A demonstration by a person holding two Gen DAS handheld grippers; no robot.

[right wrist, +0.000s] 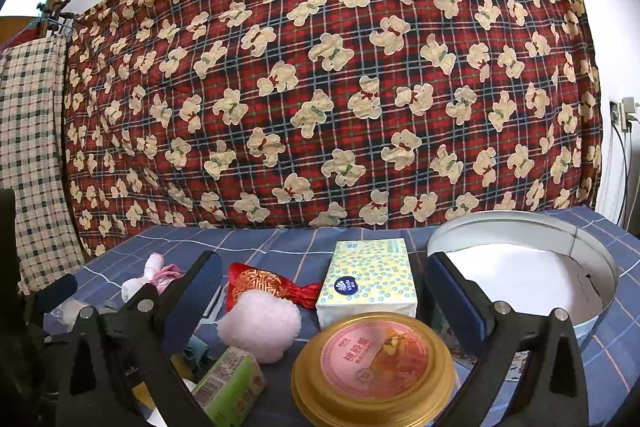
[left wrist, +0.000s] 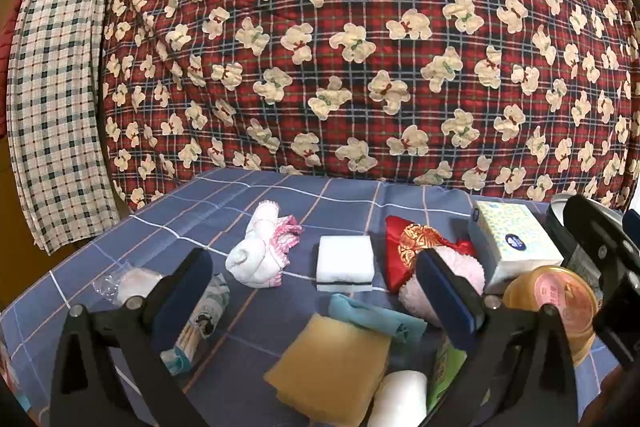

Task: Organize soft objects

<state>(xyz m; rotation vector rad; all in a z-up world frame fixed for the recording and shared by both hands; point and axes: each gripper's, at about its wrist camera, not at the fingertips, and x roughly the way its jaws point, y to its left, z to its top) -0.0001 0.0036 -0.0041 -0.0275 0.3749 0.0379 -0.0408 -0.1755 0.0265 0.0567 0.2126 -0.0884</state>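
In the left wrist view my left gripper is open and empty above a yellow sponge, a teal cloth, a white sponge block and a white and pink sock bundle. A pink fluffy ball lies on a red embroidered pouch. In the right wrist view my right gripper is open and empty over the pink ball, the red pouch, a tissue pack and a gold-lidded tin.
A round metal tin stands at the right. A green carton, a cotton swab pack, a white roll and a plastic bag lie on the blue checked cloth. A teddy-print quilt hangs behind.
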